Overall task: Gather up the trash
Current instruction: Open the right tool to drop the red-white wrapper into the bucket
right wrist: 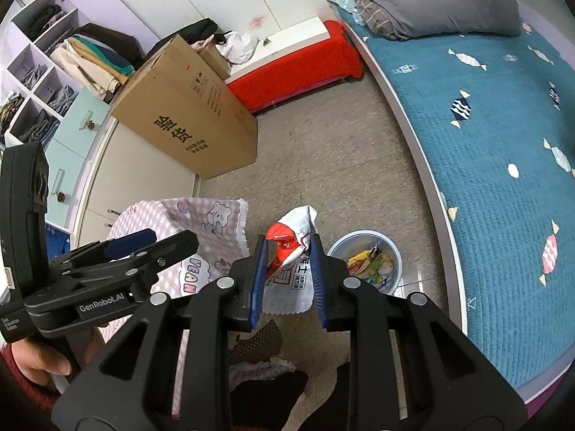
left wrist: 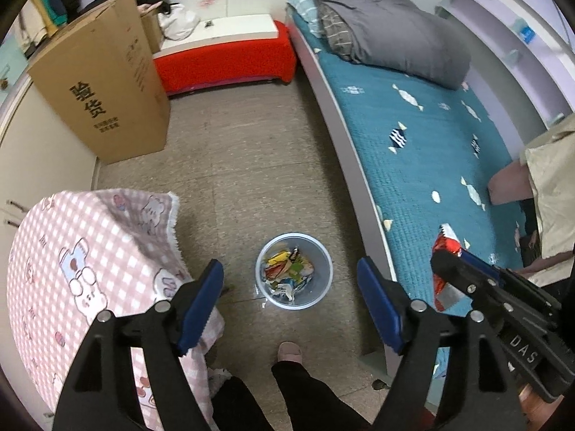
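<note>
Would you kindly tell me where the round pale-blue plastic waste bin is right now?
In the left wrist view, the round pale-blue plastic waste bin stands on the floor, between the teal quilted bed and the pink checked cloth.

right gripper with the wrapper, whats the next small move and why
Probably carry the right gripper across until it hangs over the bin, then open. It is shut on the red and white wrapper, which is still beside the bin, not above it. The left gripper is open and empty.
</note>
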`<action>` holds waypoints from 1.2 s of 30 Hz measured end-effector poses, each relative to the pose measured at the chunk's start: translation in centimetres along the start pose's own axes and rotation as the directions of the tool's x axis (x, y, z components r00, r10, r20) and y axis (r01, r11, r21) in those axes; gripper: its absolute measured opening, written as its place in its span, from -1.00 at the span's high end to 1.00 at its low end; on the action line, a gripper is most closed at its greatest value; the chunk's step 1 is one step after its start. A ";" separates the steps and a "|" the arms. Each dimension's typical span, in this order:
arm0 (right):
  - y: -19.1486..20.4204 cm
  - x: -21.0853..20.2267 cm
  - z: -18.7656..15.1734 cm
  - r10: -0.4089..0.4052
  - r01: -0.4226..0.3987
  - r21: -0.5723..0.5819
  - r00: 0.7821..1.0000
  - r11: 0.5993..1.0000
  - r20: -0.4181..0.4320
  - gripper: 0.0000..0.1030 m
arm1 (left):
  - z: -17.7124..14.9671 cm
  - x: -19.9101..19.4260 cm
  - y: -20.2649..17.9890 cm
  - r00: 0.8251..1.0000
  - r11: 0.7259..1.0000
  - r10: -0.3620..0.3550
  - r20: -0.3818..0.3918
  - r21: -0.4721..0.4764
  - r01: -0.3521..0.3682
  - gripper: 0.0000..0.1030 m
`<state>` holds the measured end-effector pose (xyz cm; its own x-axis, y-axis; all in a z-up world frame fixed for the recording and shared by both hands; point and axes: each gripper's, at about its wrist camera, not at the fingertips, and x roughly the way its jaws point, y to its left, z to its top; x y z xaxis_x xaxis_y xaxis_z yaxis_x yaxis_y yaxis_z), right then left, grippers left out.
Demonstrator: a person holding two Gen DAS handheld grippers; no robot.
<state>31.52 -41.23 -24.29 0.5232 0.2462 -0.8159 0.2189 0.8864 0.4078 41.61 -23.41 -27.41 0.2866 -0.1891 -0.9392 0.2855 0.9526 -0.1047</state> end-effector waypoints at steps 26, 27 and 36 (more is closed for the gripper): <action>8.0 -4.2 -4.4 -0.036 0.051 -0.132 0.993 0.990 0.116 -0.24 | -8.0 -11.5 8.3 0.973 0.980 0.161 0.166 -0.142 -0.138 -0.47; 8.9 -5.1 -5.3 -0.036 0.054 -0.140 0.991 0.989 0.133 -0.26 | -8.5 -12.3 8.4 0.970 0.981 0.163 0.181 -0.138 -0.140 -0.47; 14.7 -12.1 -13.6 -0.052 0.094 -0.150 0.963 0.984 0.264 -0.37 | -16.2 -21.4 9.9 0.926 0.986 0.163 0.341 -0.079 -0.144 -0.55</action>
<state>17.18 -25.88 -14.00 0.7101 0.0876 -0.6986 0.1413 0.9543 0.2632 23.51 -6.07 -13.60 0.6240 -0.1012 -0.7748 0.1679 0.9858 0.0064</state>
